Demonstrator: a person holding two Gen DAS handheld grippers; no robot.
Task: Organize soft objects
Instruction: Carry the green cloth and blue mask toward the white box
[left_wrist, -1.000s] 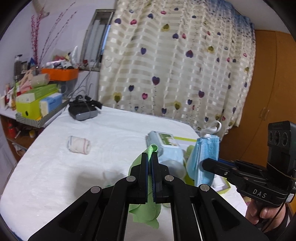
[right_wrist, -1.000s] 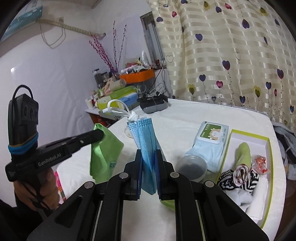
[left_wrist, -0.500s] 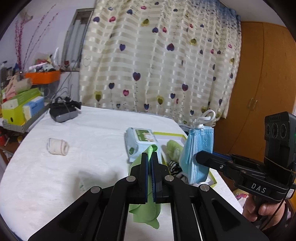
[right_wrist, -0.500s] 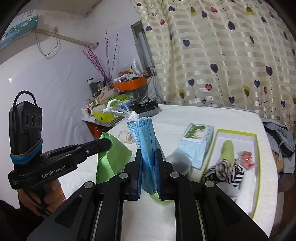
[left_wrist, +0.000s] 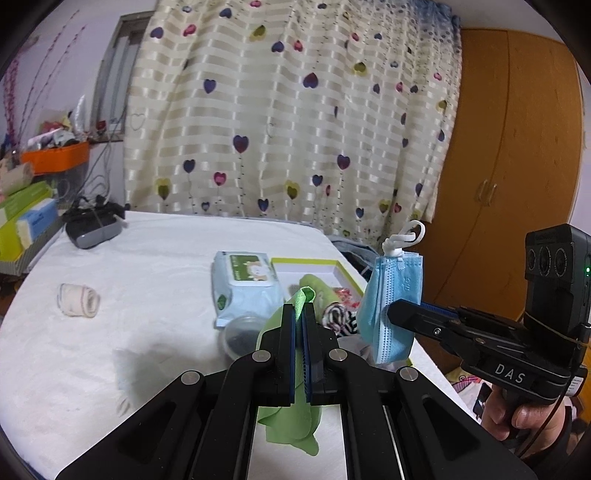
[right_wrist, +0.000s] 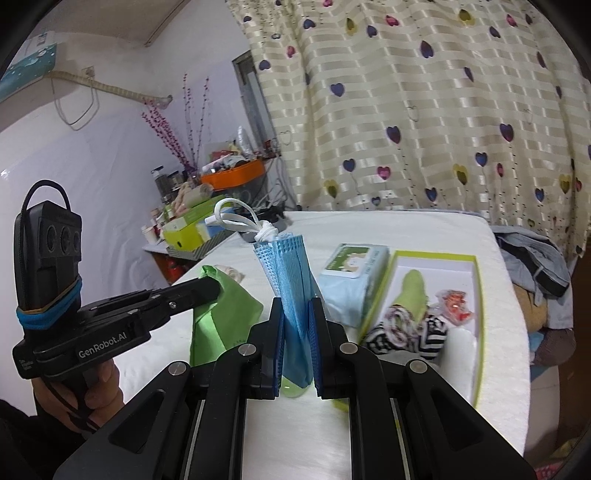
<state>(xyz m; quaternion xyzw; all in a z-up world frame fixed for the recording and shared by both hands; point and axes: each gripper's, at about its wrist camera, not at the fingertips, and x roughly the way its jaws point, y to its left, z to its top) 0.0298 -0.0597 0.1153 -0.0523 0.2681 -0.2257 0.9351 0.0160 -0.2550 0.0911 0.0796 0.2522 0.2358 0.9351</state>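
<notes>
The green cloth (left_wrist: 291, 424) hangs partly behind the left gripper's jaws. The striped fabric (right_wrist: 406, 328) in the box (right_wrist: 476, 295) is blurred.

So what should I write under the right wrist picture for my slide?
Right gripper holds a folded blue face mask above the white table, near the green-rimmed box.

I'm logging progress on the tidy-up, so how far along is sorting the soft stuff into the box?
Done: a green item and a striped cloth already lie in the box. In hand: the left gripper pinches a green cloth, and the right gripper holds a blue face mask, both above the table. Left: a rolled bandage still lies on the table.
</notes>
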